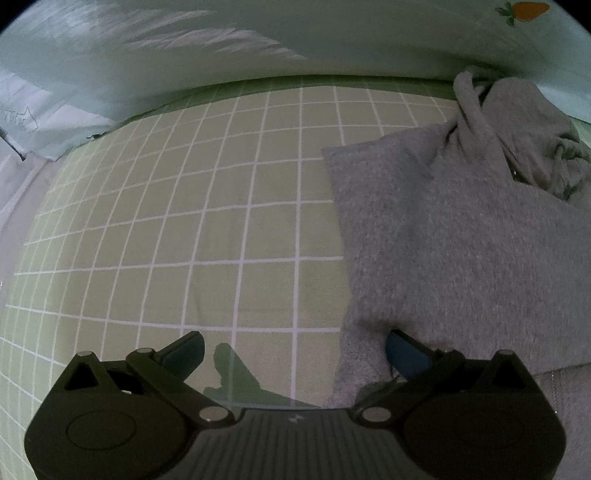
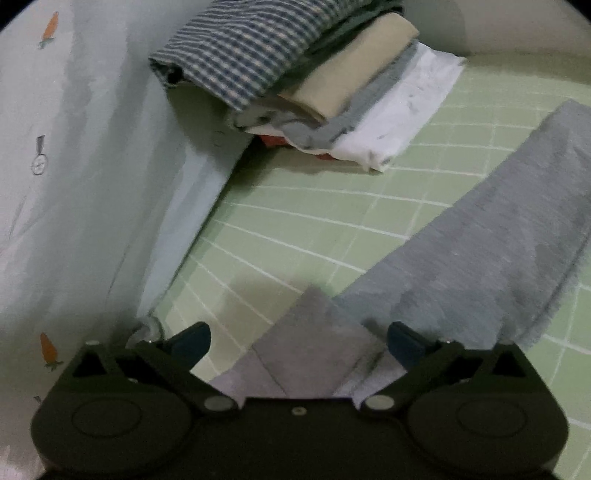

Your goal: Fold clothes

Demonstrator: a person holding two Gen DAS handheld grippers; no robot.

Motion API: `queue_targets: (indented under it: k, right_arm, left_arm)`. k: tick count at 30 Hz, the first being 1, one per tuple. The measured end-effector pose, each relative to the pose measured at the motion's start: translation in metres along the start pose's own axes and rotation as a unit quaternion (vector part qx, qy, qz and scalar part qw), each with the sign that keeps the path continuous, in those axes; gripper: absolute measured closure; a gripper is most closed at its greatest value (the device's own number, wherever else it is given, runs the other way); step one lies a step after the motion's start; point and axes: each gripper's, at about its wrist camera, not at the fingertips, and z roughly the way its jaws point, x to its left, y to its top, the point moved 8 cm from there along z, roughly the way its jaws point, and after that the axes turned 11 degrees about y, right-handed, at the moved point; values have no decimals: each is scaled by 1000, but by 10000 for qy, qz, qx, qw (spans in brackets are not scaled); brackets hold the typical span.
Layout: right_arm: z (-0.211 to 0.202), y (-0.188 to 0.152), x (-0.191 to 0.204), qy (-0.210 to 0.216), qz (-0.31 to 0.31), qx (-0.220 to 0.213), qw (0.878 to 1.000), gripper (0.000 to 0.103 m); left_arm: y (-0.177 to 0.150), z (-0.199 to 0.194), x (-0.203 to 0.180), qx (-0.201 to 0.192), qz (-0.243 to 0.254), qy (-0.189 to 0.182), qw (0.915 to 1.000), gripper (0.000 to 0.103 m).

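A grey hoodie lies on the green checked sheet, its hood bunched at the far right. My left gripper is open, low over the sheet at the hoodie's left edge; its right finger touches the grey fabric. In the right wrist view a grey sleeve stretches diagonally to the right. My right gripper is open with a folded grey corner lying between its fingers.
A stack of folded clothes, checked blue on top, sits at the back of the bed. A pale quilt with carrot prints lies along the left, and also along the far side in the left wrist view.
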Motion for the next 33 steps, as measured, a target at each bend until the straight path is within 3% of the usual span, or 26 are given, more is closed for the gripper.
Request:
queue_targets:
  k: [3, 8, 10, 12, 16, 17, 18, 23, 28, 30, 32, 33]
  right_arm:
    - [6, -3, 0, -39, -128, 112, 9998, 0]
    - [14, -9, -3, -501, -563, 327, 9966, 0]
    - [17, -10, -3, -733, -819, 410, 9931, 8]
    - [19, -12, 2, -874, -1199, 506, 9876, 32]
    - [23, -20, 22, -953, -2212, 711, 9680, 67]
    - [22, -22, 29, -888, -2378, 725, 9645, 83]
    - [20, -24, 37, -802, -2447, 732, 9635, 88]
    - [2, -47, 96, -239, -2994, 676, 9514, 90]
    - [-15, -120, 166, 734, -3502, 1245, 9254, 88]
    - [-18, -155, 182, 960, -3619, 1628, 9129, 68]
    - [-27, -181, 189, 937, -3647, 1767, 9094, 57]
    - [-33, -189, 191, 921, -3632, 1785, 9098, 43]
  left_arm:
    - [0, 0, 0, 0, -14, -7, 10000, 0]
    - [0, 1, 0, 29, -64, -50, 10000, 0]
    - [0, 1, 0, 43, -103, -86, 9999, 0]
    - [-1, 3, 2, 72, -199, -144, 9997, 0]
    - [-4, 6, 6, 159, -447, -284, 9985, 0]
    - [-5, 7, 7, 184, -508, -325, 9980, 0]
    - [-5, 7, 8, 192, -521, -367, 9978, 0]
    - [-8, 0, 17, 50, -551, -473, 9974, 0]
    - [-23, -30, 28, -311, -594, -661, 9956, 0]
    - [-34, -44, 33, -462, -517, -723, 9950, 0]
    - [-44, -57, 35, -593, -402, -776, 9944, 0]
    - [-50, -61, 37, -651, -325, -801, 9941, 0]
